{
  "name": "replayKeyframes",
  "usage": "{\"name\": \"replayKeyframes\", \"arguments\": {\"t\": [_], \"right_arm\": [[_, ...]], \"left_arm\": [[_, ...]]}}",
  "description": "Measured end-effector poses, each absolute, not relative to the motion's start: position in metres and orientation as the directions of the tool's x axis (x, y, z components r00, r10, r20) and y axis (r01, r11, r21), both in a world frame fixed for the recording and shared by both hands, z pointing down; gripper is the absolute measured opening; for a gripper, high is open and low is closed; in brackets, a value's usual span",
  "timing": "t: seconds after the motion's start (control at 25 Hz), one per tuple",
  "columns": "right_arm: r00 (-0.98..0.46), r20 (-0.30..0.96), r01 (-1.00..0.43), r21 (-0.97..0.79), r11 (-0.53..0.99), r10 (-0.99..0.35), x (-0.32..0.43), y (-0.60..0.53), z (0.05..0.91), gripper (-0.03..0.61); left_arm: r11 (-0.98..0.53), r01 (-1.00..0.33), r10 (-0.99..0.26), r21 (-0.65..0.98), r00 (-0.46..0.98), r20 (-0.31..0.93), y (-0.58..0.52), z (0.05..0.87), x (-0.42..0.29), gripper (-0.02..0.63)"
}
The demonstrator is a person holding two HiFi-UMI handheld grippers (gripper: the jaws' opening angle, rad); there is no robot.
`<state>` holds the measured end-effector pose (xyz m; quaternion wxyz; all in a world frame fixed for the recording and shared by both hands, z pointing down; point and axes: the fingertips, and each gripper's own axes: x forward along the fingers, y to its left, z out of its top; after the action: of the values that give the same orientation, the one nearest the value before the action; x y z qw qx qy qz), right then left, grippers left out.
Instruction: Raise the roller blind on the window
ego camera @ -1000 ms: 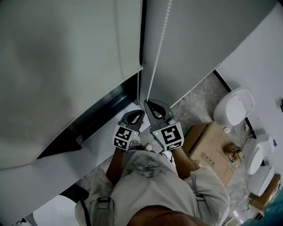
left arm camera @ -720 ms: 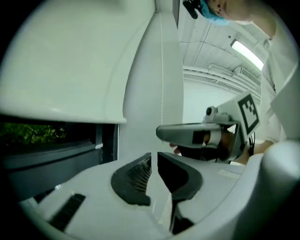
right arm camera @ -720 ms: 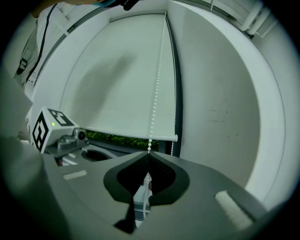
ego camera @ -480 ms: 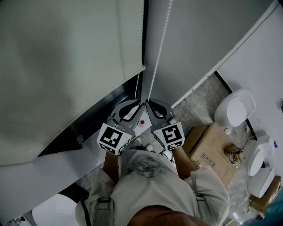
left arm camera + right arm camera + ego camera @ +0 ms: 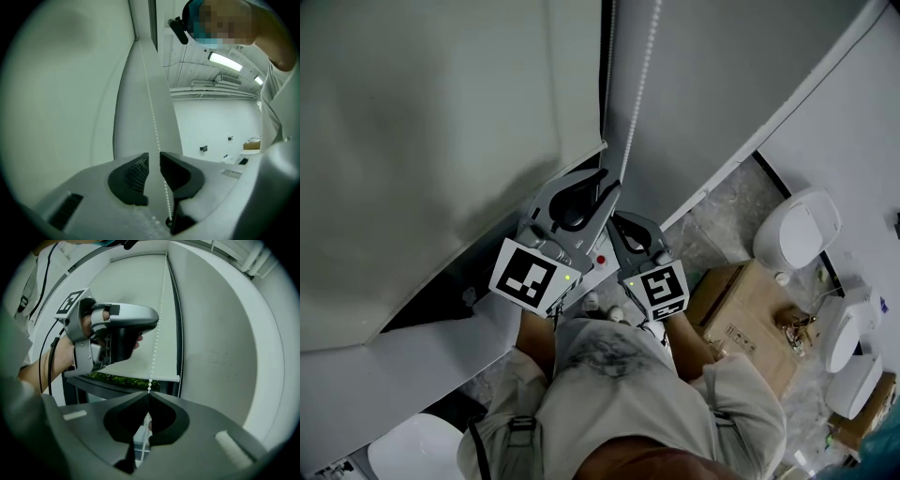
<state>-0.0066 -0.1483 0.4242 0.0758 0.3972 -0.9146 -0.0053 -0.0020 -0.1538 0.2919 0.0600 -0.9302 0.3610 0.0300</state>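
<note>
Head view: the left gripper [image 5: 607, 184] sits further up the chain [image 5: 643, 80] than the right gripper [image 5: 617, 221]. Both are just right of the blind [image 5: 422, 141], which fills the left side of the window.

In the right gripper view the blind is most of the way down. Its bottom bar [image 5: 161, 377] leaves only a thin strip of greenery [image 5: 117, 380] showing under it.

The left gripper view shows that gripper's jaws opening. The chain runs through the gap, nearer the right pad [image 5: 174, 172], and nothing is biting on it. The right gripper is clamped tight on the chain, with the beads disappearing right where its tips meet.

So I reckon this is a hand-over-hand re-grip, with the right holding tension while the left takes a fresh hold. Tips from me:
- Leave the right clamped until the left has properly closed.
- Get the beads onto the middle of the ribbed pads, not the edge.
- Pull straight down along the chain's own line, not out towards yourself, or the beads might skip up top.
- Go for steady pulls, no yanking.
</note>
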Motion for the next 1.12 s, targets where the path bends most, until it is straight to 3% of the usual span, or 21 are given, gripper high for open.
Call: {"name": "replayKeyframes", "arguments": {"t": [0.4, 0.56, 0.76, 1.12], "right_arm": [[-0.675, 0.136, -0.723, 0.075, 0.687, -0.725, -0.009, -0.145, 0.424, 0.012], [-0.677, 0.135, -0.72, 0.081, 0.689, -0.724, -0.013, -0.14, 0.423, 0.012], [-0.676, 0.131, -0.719, 0.098, 0.688, -0.725, -0.014, -0.143, 0.421, 0.012], [-0.668, 0.171, -0.722, 0.091, 0.686, -0.725, -0.014, -0.148, 0.438, 0.012]], "left_arm": [[-0.744, -0.657, -0.634, -0.117, 0.751, -0.182, -0.155, 0.249, 0.011, 0.089], [-0.726, -0.669, -0.646, -0.156, 0.742, -0.178, -0.153, 0.243, 0.012, 0.038], [-0.69, -0.693, -0.676, -0.211, 0.72, -0.155, -0.157, 0.244, 0.013, 0.018], [-0.716, -0.686, -0.67, -0.131, 0.727, -0.146, -0.161, 0.26, 0.008, 0.014]]}}
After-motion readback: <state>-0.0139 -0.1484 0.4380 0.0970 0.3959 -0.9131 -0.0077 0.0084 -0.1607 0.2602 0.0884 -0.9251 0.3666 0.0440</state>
